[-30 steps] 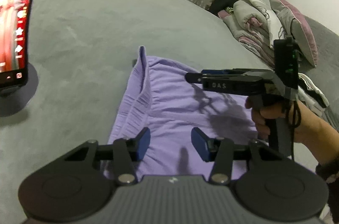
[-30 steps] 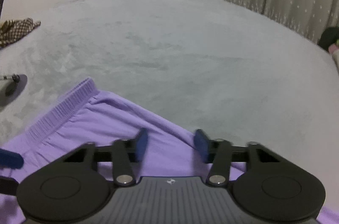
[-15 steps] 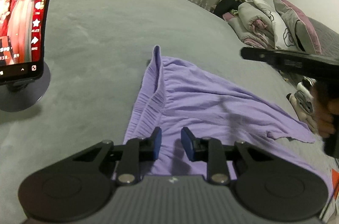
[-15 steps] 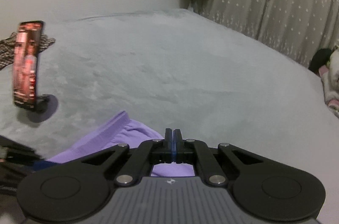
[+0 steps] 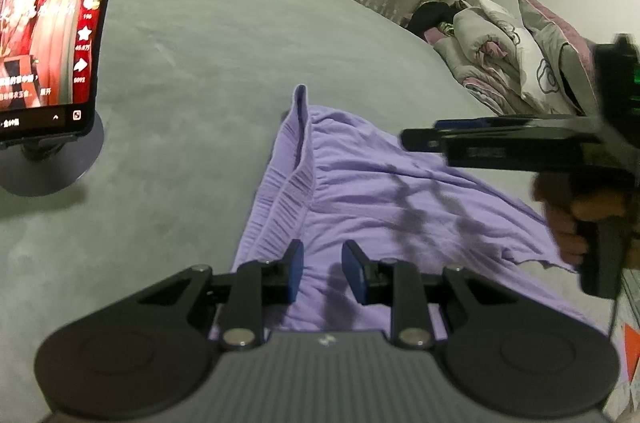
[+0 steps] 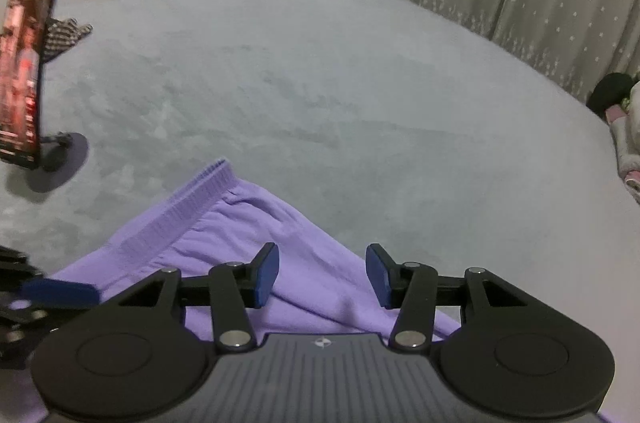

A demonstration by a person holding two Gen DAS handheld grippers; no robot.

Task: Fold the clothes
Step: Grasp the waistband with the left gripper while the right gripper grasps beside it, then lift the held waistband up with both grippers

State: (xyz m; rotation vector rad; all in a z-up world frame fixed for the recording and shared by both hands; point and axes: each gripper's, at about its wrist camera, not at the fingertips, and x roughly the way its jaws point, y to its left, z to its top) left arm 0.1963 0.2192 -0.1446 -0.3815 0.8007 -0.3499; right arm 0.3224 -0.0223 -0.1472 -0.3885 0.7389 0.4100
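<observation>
Left gripper (image 5: 322, 269): jaws standing narrowly apart, pads hovering over the shorts (image 5: 360, 191) with nothing pinched between them; no cloth is rising into the gap. Shorts are lying flat on the bed (image 5: 208, 35) directly ahead of and under this gripper, ribbed waistband (image 5: 288, 183) running away from the left fingertip.

Right gripper (image 6: 322, 273): jaws opening, wider than the left's. Cloth is lying beneath the gap, not pressed by either pad, so nothing is held. From this view the shorts are spreading ahead and to the left of the fingers, waistband at the far left, a soft ridge of fabric just under the right pad.

Progress, judged: early. The garment is looking spread out, possibly doubled once along its length, but no compact fold is showing. Remaining: taking hold of an edge, folding over, squaring up.

Hard to read:
- Near hem of the shorts is being hidden under both gripper bodies.
- Whether the cloth is one layer or two: cannot tell.
- Phone (image 5: 48, 23) left of the left gripper is being cut by the frame edge.
- Bedding pile (image 5: 520, 63) far right is partly blocked by the right gripper and hand (image 5: 576, 219).
</observation>
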